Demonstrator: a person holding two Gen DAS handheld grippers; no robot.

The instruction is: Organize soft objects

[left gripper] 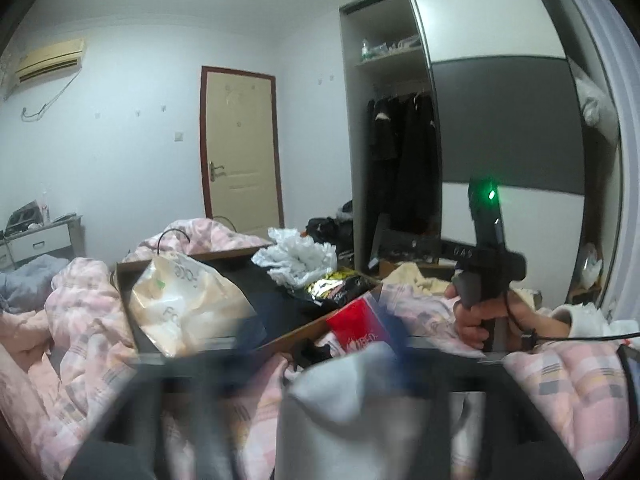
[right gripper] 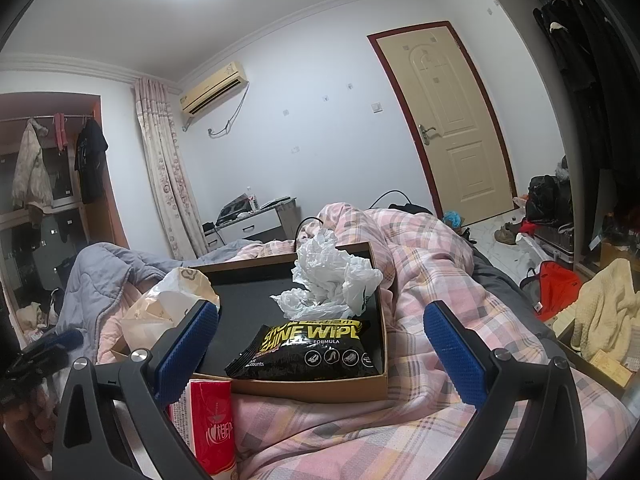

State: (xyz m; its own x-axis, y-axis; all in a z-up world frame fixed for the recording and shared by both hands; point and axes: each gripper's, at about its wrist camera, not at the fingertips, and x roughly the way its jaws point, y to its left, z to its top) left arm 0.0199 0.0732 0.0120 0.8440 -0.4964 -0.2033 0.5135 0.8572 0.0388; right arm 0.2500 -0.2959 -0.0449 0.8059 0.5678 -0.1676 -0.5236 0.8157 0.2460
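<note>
My right tongs (right gripper: 318, 354) gape empty. The red plastic-wrapped tissue pack (right gripper: 212, 420) lies on the pink checked quilt (right gripper: 420, 420) beside the brown cardboard tray (right gripper: 320, 390): light, squashy, slippery; I'd pinch its narrow sides. My left tongs (left gripper: 320, 408), blurred, look apart.

The right claw (right gripper: 320, 344) points forward, nearly level, its blue pads (right gripper: 454, 354) spread wide. The left claw (left gripper: 320, 420) is a blur in its own view. A hand (left gripper: 484, 314) grips the right handle.

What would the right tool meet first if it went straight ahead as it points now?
Probably the black wipes pack lying in the cardboard tray; the open right tool frames it. The tray's near wall may come first, as depth is unclear.
</note>
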